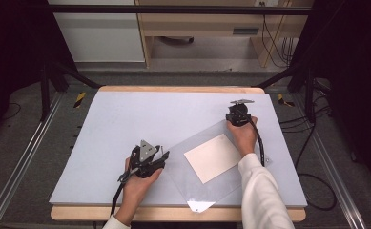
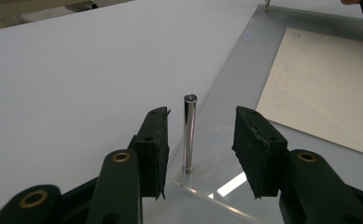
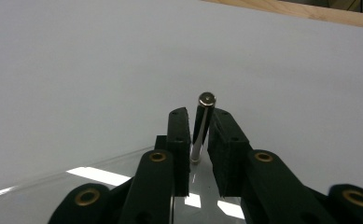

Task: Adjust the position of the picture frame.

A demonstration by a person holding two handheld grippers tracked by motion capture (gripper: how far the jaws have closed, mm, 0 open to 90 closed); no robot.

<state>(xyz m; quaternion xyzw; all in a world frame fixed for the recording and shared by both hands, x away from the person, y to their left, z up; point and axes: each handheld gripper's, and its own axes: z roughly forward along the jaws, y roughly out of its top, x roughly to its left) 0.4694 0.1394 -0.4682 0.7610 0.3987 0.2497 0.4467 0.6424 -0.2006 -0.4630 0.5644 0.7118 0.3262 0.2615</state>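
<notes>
Forearms of a person come in from the bottom of the high view, each hand with a gripper. Under them lies the desk (image 1: pixel 126 119), covered with a pale grey-blue board. On its right half rests a clear plastic sheet (image 1: pixel 192 183), turned at an angle, and on the middle of this sheet lies a white paper (image 1: pixel 212 158). The left gripper (image 1: pixel 165 155) stays at the left corner of the sheet. Its fingers (image 2: pixel 153 149) stand half wide, one on each side of a metal pin (image 2: pixel 189 133) that rises upright from that corner, and they do not touch it. The right gripper (image 1: pixel 235 107) is at the far corner of the sheet. Its fingers (image 3: pixel 179 144) are narrow around a second pin (image 3: pixel 204 123), also upright; whether both pads already press on it cannot be told.
</notes>
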